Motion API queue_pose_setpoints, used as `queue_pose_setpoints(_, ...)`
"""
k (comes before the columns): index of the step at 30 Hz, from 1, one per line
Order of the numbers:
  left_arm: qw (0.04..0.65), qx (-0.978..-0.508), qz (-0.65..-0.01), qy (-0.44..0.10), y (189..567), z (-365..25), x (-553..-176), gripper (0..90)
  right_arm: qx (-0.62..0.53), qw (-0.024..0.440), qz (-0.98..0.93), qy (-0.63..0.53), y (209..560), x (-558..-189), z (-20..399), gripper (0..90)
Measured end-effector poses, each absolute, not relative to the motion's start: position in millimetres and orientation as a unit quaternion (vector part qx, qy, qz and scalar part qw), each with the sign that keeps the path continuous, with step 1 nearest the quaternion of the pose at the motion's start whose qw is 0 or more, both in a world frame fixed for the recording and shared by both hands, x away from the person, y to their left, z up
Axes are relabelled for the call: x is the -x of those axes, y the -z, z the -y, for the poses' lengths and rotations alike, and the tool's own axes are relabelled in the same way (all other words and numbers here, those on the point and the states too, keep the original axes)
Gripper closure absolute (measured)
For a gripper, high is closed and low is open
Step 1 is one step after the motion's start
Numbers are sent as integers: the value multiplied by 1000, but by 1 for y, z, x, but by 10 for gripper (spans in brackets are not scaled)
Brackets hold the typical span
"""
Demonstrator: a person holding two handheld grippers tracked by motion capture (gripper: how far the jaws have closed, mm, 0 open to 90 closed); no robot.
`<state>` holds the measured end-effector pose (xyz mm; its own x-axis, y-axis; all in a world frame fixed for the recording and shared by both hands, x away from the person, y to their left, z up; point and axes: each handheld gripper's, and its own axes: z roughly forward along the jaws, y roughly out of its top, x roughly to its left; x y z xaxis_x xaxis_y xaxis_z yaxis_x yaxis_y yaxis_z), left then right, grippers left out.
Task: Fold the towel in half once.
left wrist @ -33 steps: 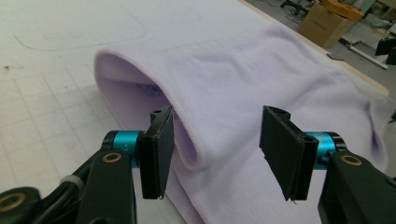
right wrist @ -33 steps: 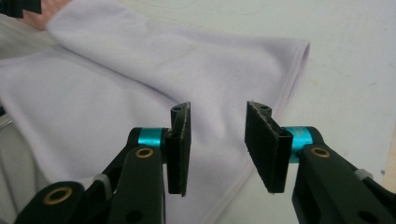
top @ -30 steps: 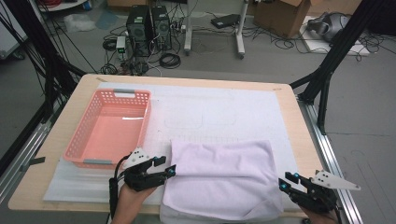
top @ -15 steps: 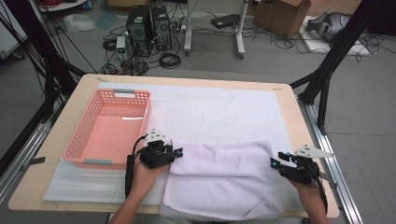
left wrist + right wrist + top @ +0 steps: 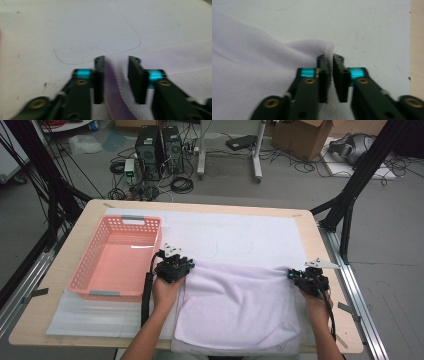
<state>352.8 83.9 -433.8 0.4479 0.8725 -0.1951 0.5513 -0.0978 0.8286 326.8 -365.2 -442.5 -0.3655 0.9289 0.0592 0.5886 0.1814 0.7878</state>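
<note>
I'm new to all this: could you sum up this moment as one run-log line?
left gripper: jaws just opening, towel corner between | right gripper: jaws just closing on towel corner | basket: left

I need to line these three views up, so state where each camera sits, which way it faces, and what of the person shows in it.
High view: above the person's side, facing forward and down on the table; both forearms, left gripper, right gripper enter from below.
Left gripper view: rides the left gripper, looking along its jaws, lavender towel edge between them.
Right gripper view: rides the right gripper, jaws nearly together around a towel corner.
Shared: all views show the towel on the white mat.
</note>
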Motion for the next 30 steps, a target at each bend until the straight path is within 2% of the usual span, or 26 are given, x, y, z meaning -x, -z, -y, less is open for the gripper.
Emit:
queue_pose_setpoints(2, 455, -729, -487, -158, 432, -84, -350, 499, -525, 225, -725, -384, 439, -323, 369, 587)
queue_pose_setpoints(4, 454, -733, -483, -155, 431, -84, -348, 426, -529, 207, -722, -396, 436, -320, 373, 533)
queue_pose_setpoints(8, 436, -752, -470, -153, 430, -83, -344, 395, -517, 167, -743, -391, 440, -316, 371, 475)
queue_pose_setpoints(10, 430, -758, -472, -134, 435, -82, -344, 387, -504, 143, -758, -389, 446, -315, 365, 486)
queue_pose_setpoints(15, 405, -770, -478, -121, 445, -79, -348, 348, -505, 173, -763, -365, 446, -311, 357, 581)
queue_pose_setpoints(16, 398, -775, -474, -128, 445, -78, -347, 358, -504, 178, -763, -364, 447, -310, 357, 600)
queue_pose_setpoints(17, 392, -777, -472, -140, 445, -76, -346, 378, -503, 180, -764, -361, 446, -310, 355, 681)
queue_pose_setpoints(18, 380, -784, -465, -160, 445, -75, -344, 434, -498, 170, -768, -366, 446, -309, 354, 805)
queue_pose_setpoints(19, 384, -780, -465, -168, 446, -76, -343, 524, -494, 168, -770, -366, 446, -308, 350, 822)
queue_pose_setpoints(20, 395, -772, -475, -151, 446, -81, -343, 637, -491, 175, -773, -360, 445, -307, 347, 837)
queue_pose_setpoints(21, 410, -765, -482, -119, 447, -85, -345, 797, -490, 173, -775, -359, 445, -308, 347, 844)
queue_pose_setpoints(22, 413, -761, -487, -114, 447, -85, -346, 837, -492, 166, -774, -363, 445, -309, 349, 849)
queue_pose_setpoints(25, 440, -738, -487, -157, 440, -83, -346, 850, -490, 165, -770, -373, 444, -312, 352, 856)
queue_pose_setpoints(30, 458, -713, -502, -173, 421, -79, -368, 852, -496, 199, -747, -395, 436, -326, 358, 861)
